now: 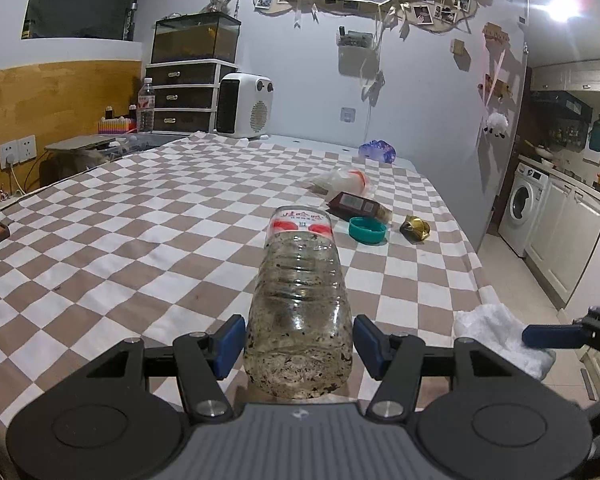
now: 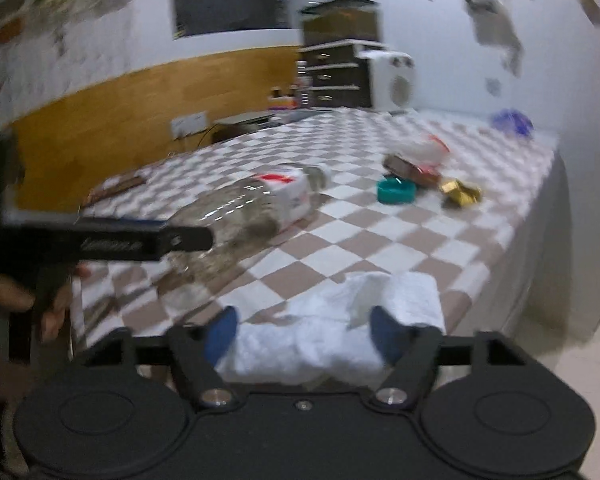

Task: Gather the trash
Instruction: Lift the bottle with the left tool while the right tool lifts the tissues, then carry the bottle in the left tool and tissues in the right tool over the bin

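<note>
A dirty clear plastic bottle with a red and white label lies on the checkered tablecloth, base toward me. My left gripper is open, its blue pads on either side of the base with small gaps. The bottle also shows in the right wrist view. My right gripper straddles a crumpled white tissue at the table's near right edge; the view is blurred. The tissue shows in the left wrist view. Farther off lie a teal lid, a gold wrapper, a brown packet and a clear bag.
A purple wrapper lies at the far table edge. A white heater, a drawer unit and an upright water bottle stand at the back. The table edge drops to the floor on the right, toward a washing machine.
</note>
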### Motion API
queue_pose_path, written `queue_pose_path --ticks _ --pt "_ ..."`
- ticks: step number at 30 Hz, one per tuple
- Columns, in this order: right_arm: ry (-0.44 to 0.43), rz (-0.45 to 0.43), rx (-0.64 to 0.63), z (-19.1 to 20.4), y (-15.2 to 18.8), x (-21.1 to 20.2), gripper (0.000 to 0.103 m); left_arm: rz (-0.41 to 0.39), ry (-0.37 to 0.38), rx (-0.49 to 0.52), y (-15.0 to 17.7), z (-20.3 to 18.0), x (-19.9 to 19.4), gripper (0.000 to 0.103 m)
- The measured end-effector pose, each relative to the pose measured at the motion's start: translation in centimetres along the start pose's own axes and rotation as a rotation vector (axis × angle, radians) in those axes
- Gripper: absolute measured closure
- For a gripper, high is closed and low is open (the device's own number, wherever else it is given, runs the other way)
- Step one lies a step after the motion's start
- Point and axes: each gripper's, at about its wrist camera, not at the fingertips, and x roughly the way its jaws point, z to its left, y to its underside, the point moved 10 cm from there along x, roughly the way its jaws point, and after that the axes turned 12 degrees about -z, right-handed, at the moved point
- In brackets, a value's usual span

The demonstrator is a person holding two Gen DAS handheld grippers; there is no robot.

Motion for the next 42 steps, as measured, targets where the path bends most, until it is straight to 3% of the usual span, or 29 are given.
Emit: queue_pose_path --ticks 6,11,16,18,22,25,28,30,42 --pt "0.044 0.057 -0.221 0.0 0.5 0.7 0.011 0.000 0.006 -0.003 0.1 0.1 0.1 0.043" --pt "0.032 0.101 -0.190 -2.3 1.4 2.1 0.013 -0.002 0.005 0.000 0.1 0.1 0.2 0.042" --pt "0.010 0.066 -0.106 -2.8 1.6 2.0 0.044 0.002 -0.005 0.014 0.0 -0.2 0.8 0.039" --pt "0.014 0.055 -0.090 -2.7 1.7 1.9 0.053 0.009 -0.008 0.019 0.1 -0.4 1.3 0.032" --pt "0.078 0.034 -0.060 -3.1 1.6 1.8 0.076 0.023 -0.012 0.016 0.2 -0.6 2.3 0.031" --pt "0.138 0.034 -0.036 -3.5 1.4 1.7 0.085 0.028 -0.027 0.008 0.2 -0.5 3.2 0.031" --pt "0.163 0.033 -0.031 -3.2 1.2 1.7 0.088 0.029 -0.040 -0.009 0.1 -0.3 4.1 0.032" --pt "0.162 0.031 -0.013 -3.0 1.1 1.6 0.088 0.028 -0.047 -0.025 0.0 -0.2 4.3 0.041" --pt "0.188 0.014 0.067 -3.3 0.8 0.7 0.089 0.000 -0.015 -0.020 0.1 -1.2 1.4 0.042"
